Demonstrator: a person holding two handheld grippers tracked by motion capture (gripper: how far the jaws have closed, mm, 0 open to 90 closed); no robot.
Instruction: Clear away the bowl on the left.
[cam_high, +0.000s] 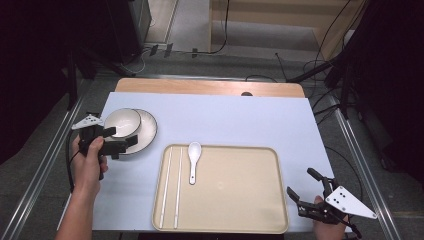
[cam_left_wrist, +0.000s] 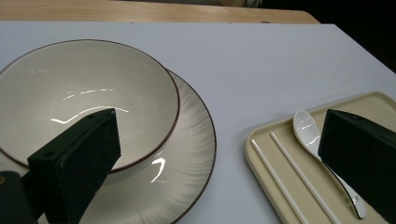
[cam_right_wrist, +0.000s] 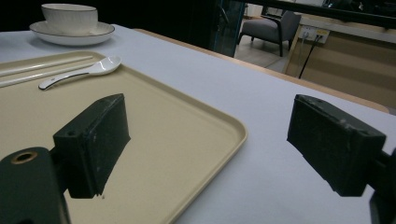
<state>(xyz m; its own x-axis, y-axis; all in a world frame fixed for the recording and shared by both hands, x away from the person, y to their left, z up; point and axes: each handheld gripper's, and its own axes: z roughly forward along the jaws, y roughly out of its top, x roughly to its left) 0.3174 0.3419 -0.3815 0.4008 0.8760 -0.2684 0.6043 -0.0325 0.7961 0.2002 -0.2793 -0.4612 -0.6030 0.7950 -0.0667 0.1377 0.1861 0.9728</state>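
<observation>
The left gripper (cam_high: 121, 140) stood with its two black jaws spread wide and holding nothing. In the left gripper view one jaw hung over the near rim of the round cream ceramic bowl with a dark brown rim line (cam_left_wrist: 84, 98), while the other hung over the tray's left end, above the spoon's handle. Whether the jaw touched the bowl could not be determined. The bowl sat inside the wider ribbed cream ceramic plate with a dark edge (cam_left_wrist: 187, 172), at the left side of the pale blue table mat (cam_high: 235, 120).

The right gripper (cam_high: 306, 189) was likewise released, its jaws wide apart and empty. It sat just off the right edge of the beige rectangular plastic tray (cam_high: 240, 180); in the right gripper view one jaw stood over the tray's surface and the other over the mat.

On the tray's left portion lay a white ceramic soup spoon (cam_high: 193, 157), bowl end towards the far side, and just beside it a pair of long white chopsticks (cam_high: 171, 187), parallel to the tray's left wall. The tray lay just right of the plate, apart from it.
</observation>
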